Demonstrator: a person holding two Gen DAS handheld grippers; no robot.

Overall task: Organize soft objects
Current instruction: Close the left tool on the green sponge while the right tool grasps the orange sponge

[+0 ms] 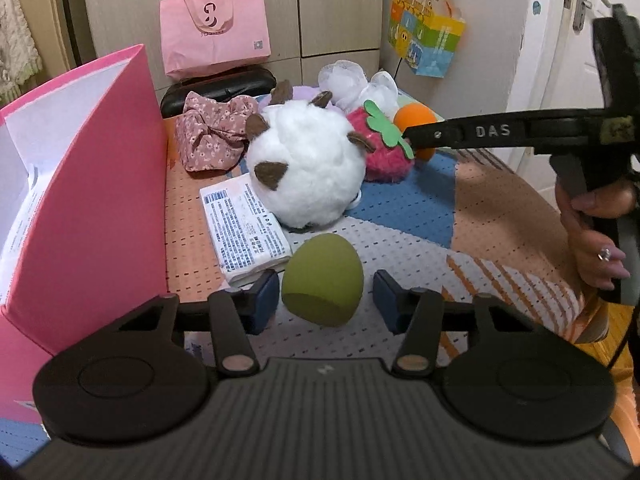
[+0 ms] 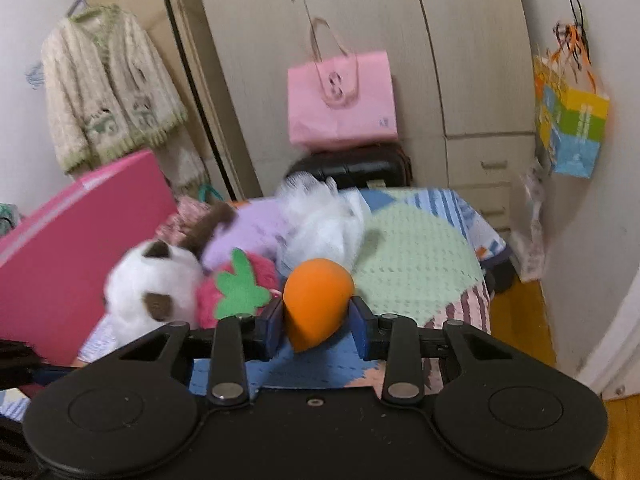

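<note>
A green egg-shaped sponge (image 1: 322, 280) lies on the patterned mat (image 1: 500, 220), between the pads of my left gripper (image 1: 326, 300). The left pad is at its side and a small gap shows at the right pad, so this gripper is open. In the right wrist view my right gripper (image 2: 316, 320) is shut on an orange sponge (image 2: 316, 300), with both pads against it. The left wrist view shows that sponge (image 1: 414, 118) beyond a pink strawberry plush (image 1: 384, 156), with one long black finger (image 1: 460, 134) reaching to it.
A white plush ball with brown ears (image 1: 304, 172), a tissue pack (image 1: 244, 228), a floral cloth pouch (image 1: 212, 136) and a white mesh puff (image 1: 352, 84) crowd the mat's far part. An open pink box (image 1: 92, 184) stands left. A person's hand (image 1: 592, 240) is at right.
</note>
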